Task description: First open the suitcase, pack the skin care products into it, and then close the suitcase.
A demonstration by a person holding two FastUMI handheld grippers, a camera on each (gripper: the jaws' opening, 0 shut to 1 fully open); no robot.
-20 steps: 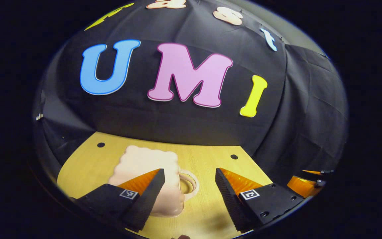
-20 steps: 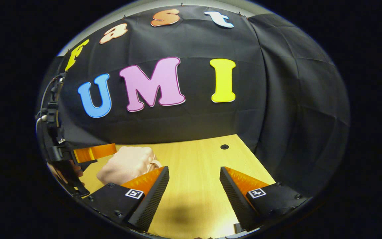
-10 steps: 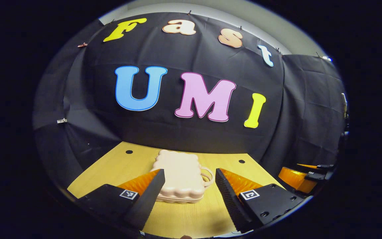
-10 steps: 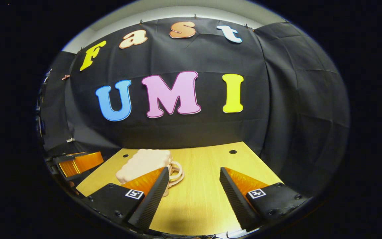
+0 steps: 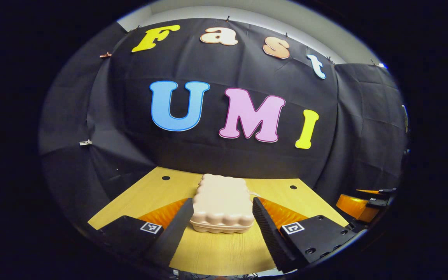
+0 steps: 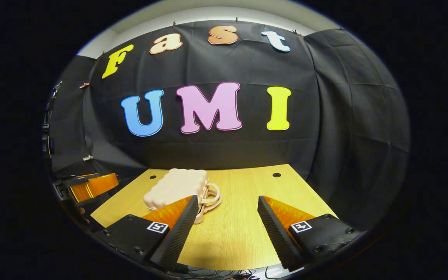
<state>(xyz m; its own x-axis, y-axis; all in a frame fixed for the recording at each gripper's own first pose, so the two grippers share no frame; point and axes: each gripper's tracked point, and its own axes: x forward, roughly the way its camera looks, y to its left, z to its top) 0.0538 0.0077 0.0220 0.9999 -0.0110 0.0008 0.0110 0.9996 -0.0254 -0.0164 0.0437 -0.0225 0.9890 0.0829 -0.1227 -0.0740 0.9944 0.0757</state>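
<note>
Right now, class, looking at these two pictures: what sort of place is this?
Most likely a small recording booth, not a real home. Black cloth hangs as walls around one wooden table with drilled holes. On it lies only a small closed pink suitcase, and both hand-held grippers, left and right, are open.

The left gripper hangs above the near edge of the wooden table with its fingers spread wide and nothing held; the pale pink suitcase lies flat and closed on the table, framed between the two fingers but farther off, whether any finger touches it cannot be told. A bit of its handle peeps out at its far right corner; two small dark holes mark the table near the cloth wall; the other gripper pokes in at the right edge, beside the table.
</note>
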